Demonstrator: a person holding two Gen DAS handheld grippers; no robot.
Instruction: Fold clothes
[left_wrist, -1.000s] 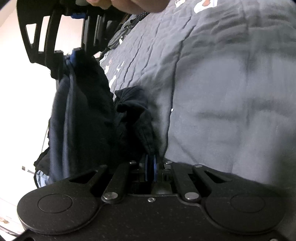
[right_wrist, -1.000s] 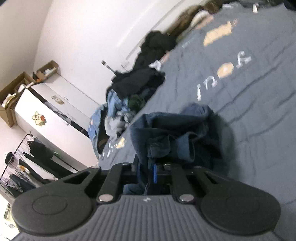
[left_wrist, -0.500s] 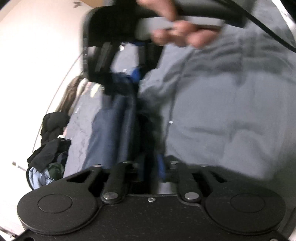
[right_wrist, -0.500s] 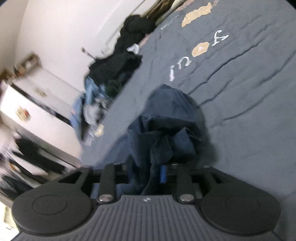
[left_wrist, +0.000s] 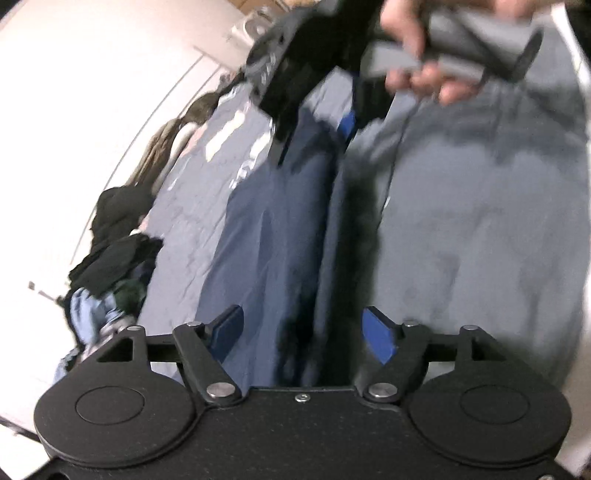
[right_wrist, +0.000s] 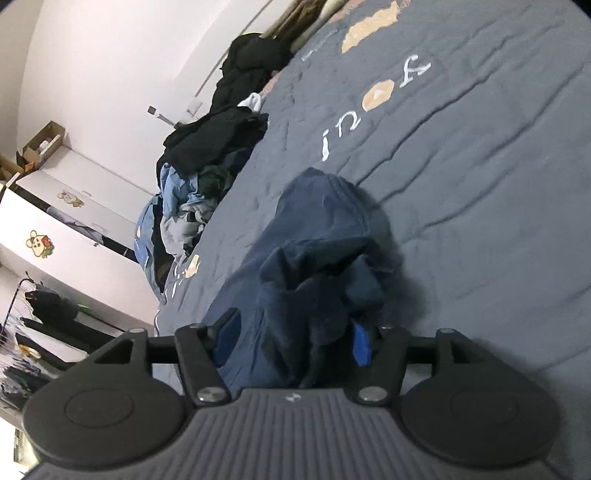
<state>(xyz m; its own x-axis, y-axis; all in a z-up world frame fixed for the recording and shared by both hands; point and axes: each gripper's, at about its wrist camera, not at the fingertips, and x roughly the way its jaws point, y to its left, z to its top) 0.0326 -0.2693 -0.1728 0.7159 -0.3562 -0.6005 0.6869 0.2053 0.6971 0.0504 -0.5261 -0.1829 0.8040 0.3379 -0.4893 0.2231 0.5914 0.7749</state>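
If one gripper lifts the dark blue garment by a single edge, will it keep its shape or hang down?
The dark blue garment will probably hang limp: it already lies in soft bunched folds on the grey bedspread. It looks thin, so likely light. A one-edge lift may let the layers slide apart, since nothing visibly holds them together.

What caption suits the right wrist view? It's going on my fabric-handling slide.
Open right gripper straddling a bunched navy garment on a grey-blue bedspread, clothes pile behind.
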